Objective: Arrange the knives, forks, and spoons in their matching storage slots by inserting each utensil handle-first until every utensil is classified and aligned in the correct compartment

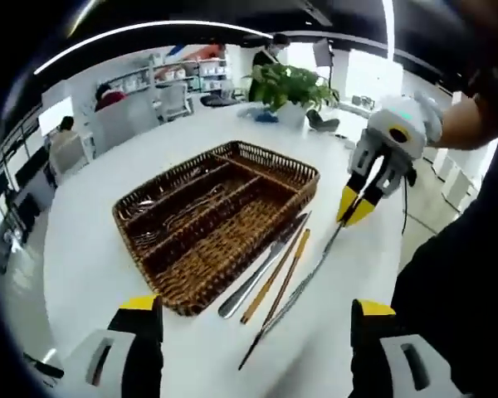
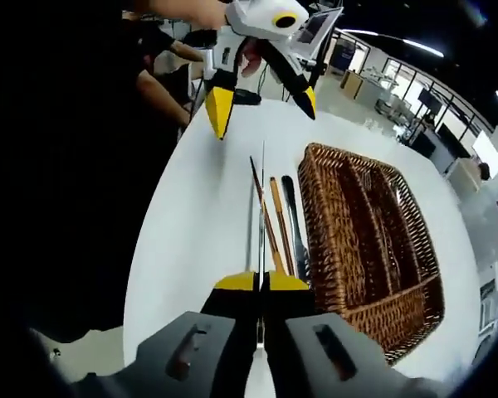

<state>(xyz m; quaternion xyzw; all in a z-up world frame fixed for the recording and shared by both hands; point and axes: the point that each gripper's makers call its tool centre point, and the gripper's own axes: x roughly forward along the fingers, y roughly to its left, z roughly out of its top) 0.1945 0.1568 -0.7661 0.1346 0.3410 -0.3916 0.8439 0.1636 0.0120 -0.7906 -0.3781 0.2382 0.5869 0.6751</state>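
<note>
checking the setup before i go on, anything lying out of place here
Yes: several long utensils lie on the white table beside the brown wicker cutlery tray, not in its slots. The right gripper is shut on a thin silver utensil among them.

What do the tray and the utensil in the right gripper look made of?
Tray: woven wicker or rattan, matte brown, with the weave pattern visible. Utensil pinched in the right gripper: likely polished metal, thin, silvery and reflective; whether steel or plated can't be told.
</note>
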